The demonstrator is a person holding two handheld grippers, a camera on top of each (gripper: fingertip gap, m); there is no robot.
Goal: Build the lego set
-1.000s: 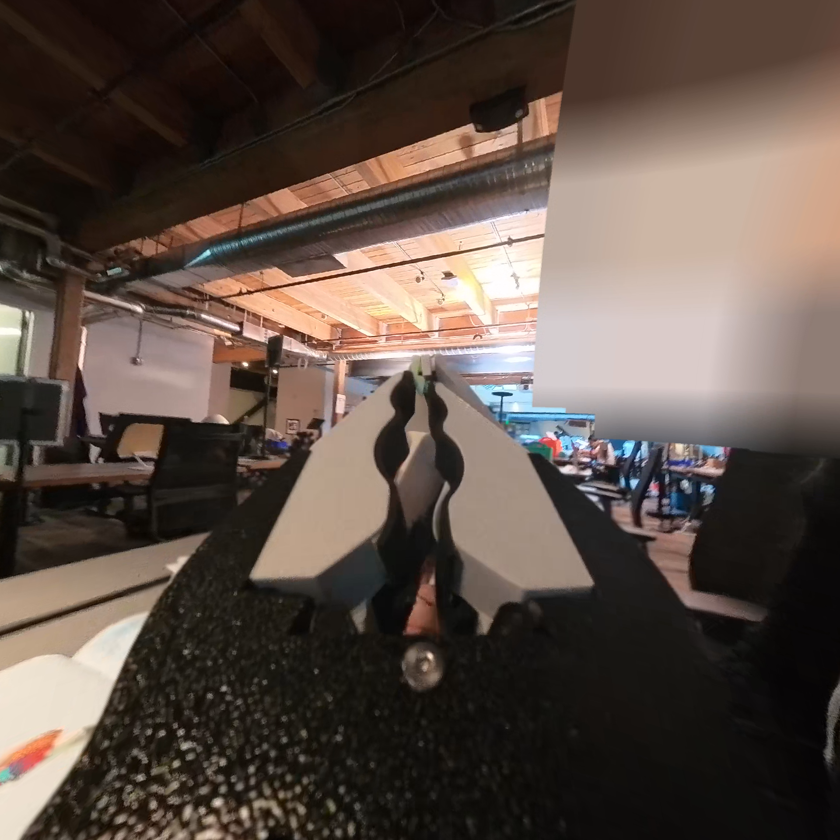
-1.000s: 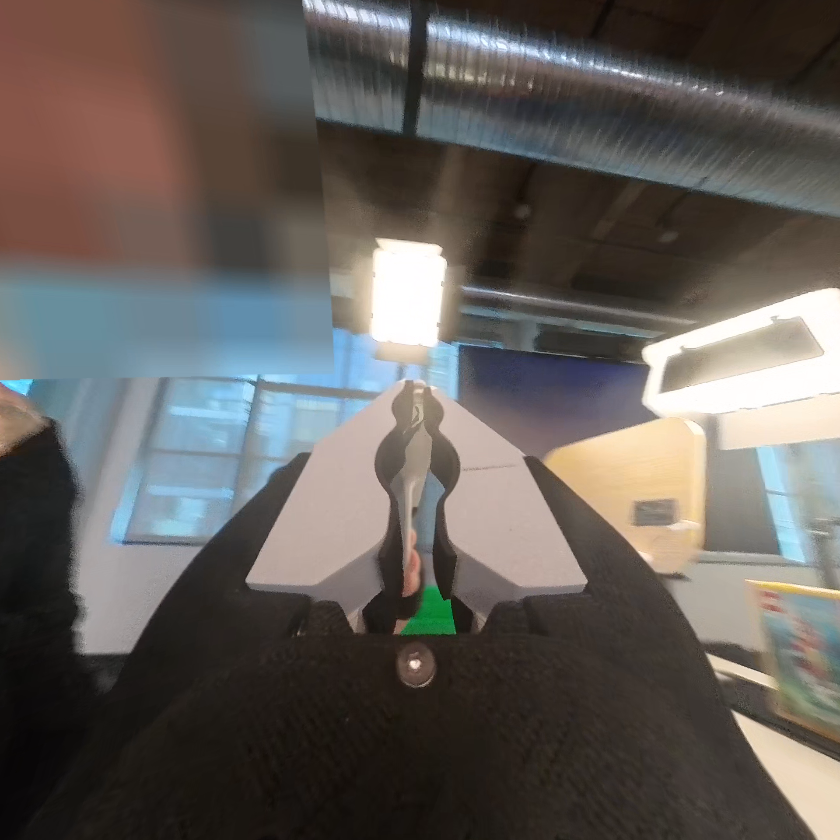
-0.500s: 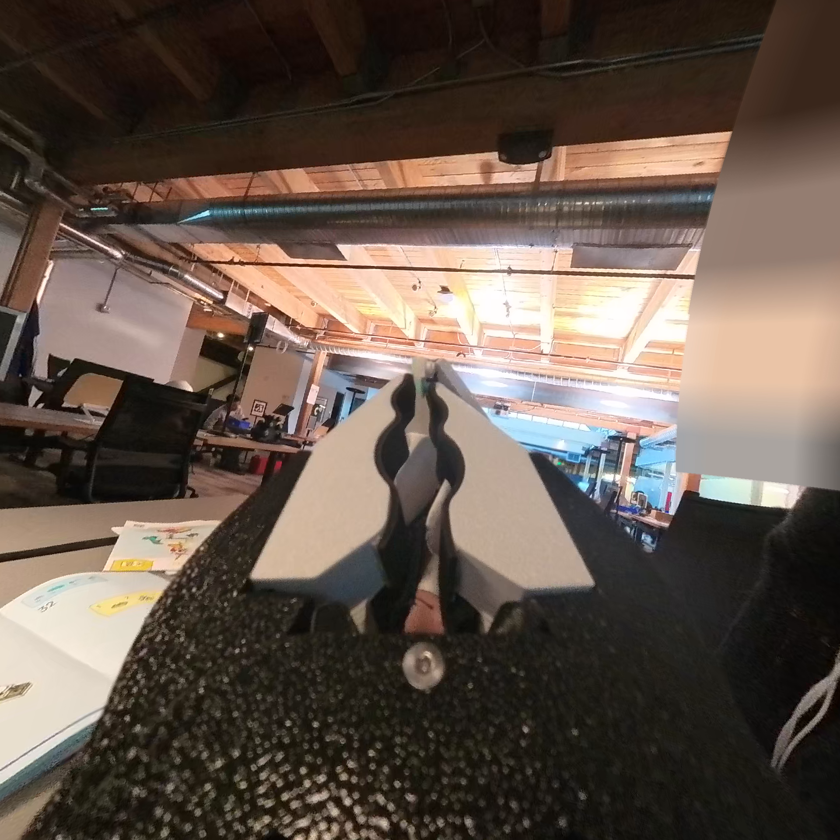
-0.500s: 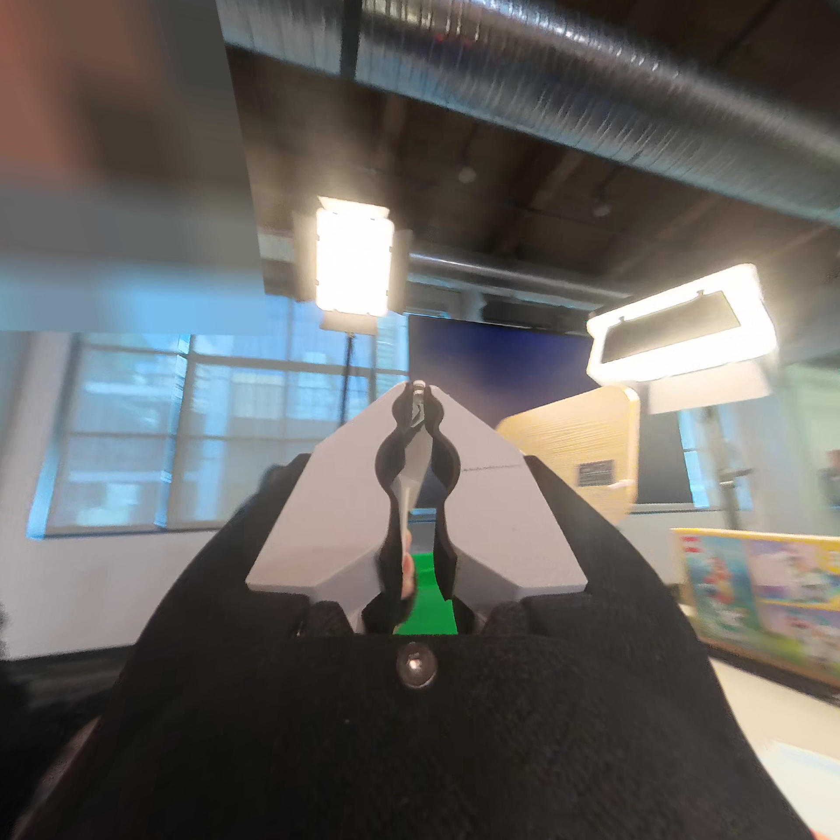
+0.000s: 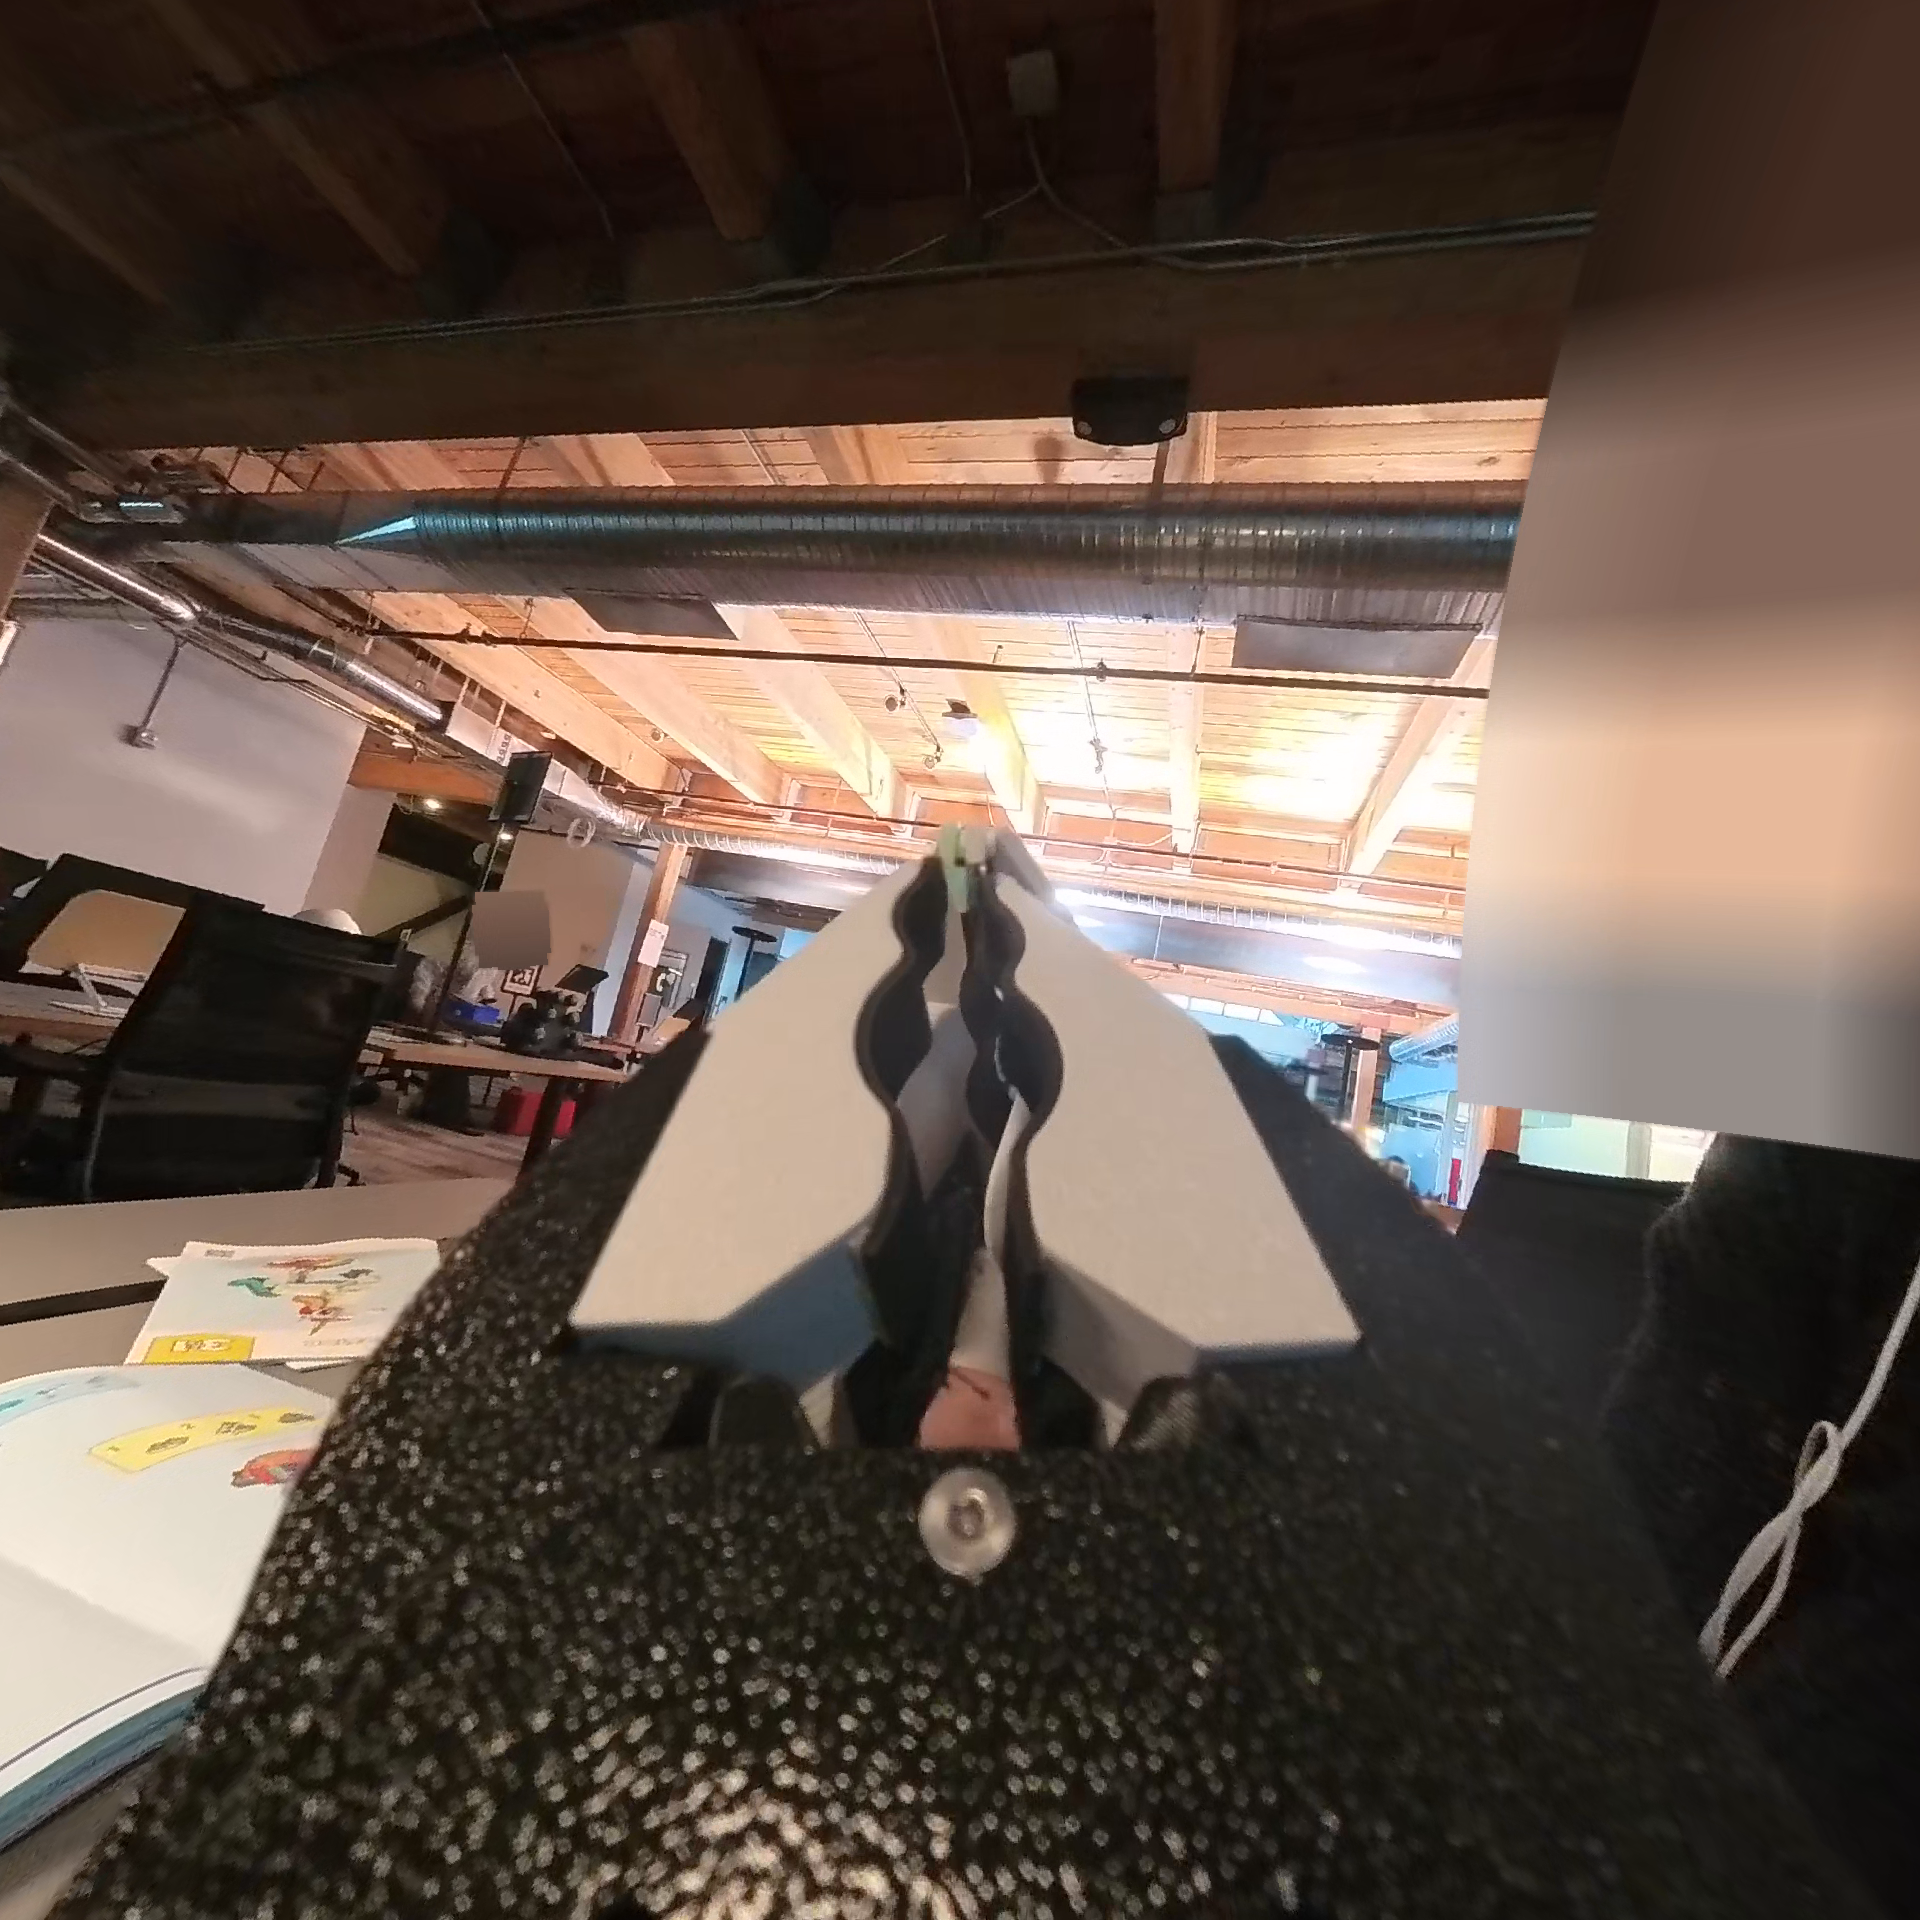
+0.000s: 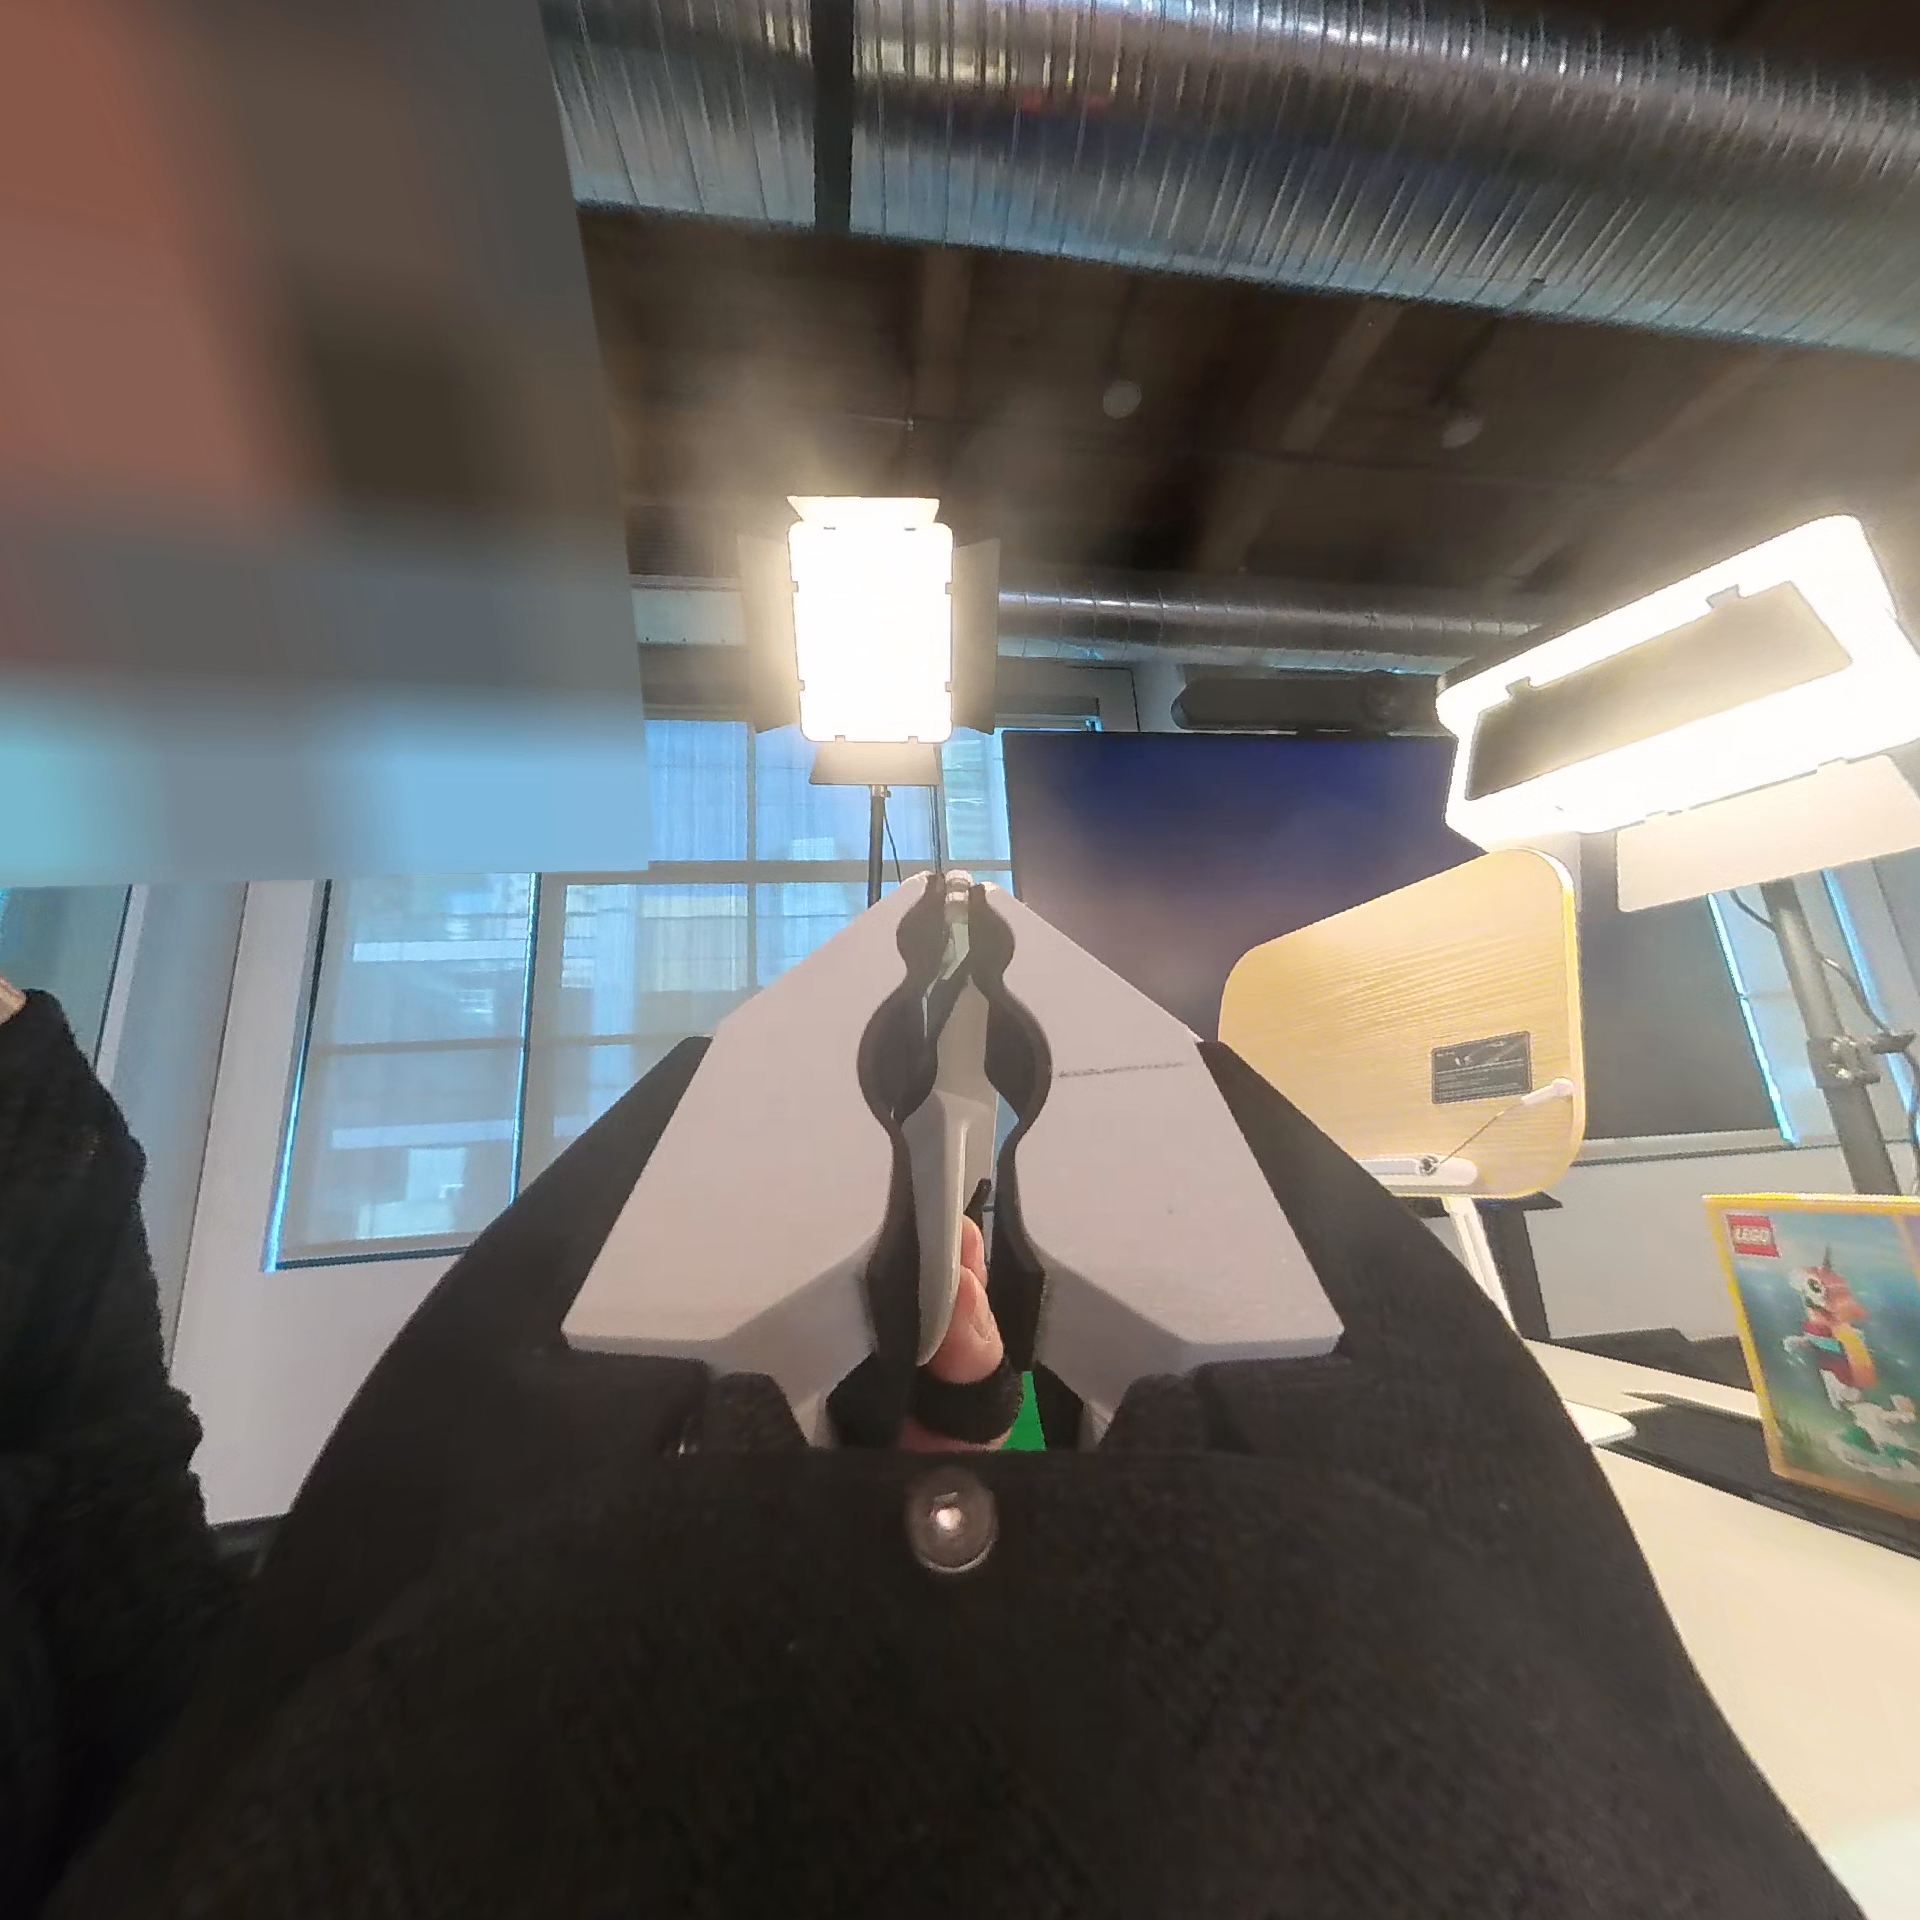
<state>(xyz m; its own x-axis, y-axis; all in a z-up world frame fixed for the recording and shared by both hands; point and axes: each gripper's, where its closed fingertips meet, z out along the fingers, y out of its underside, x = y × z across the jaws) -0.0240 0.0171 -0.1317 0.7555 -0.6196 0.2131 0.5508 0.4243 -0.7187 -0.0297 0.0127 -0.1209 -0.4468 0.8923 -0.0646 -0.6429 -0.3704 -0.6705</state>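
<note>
I am holding both grippers up high, pointing at the room and not down at the table, so I think I am between steps of the build. My left gripper (image 5: 961, 847) has its jaws pinched shut on a tiny pale green lego piece (image 5: 952, 871) right at the tips. My right gripper (image 6: 951, 883) has its jaws closed too, and there is a very small bit at the tips, but I cannot tell what it is. Next I need to tip both grippers down, find the model, and press the green piece onto the right spot. That takes a gentle, straight push, because the piece is so small it could slip out. The model itself is not in view. On the grey table (image 5: 208, 1236) to my left lies an open instruction booklet (image 5: 94, 1558) with a leaflet (image 5: 270, 1314) just beyond it. On the right side the lego box (image 6: 1829, 1351) stands on the table. The room is a big office with wooden beams, a shiny metal duct (image 5: 935, 540), black chairs (image 5: 229, 1049), two bright studio lights (image 6: 871, 623) and big windows (image 6: 436, 1039).
</note>
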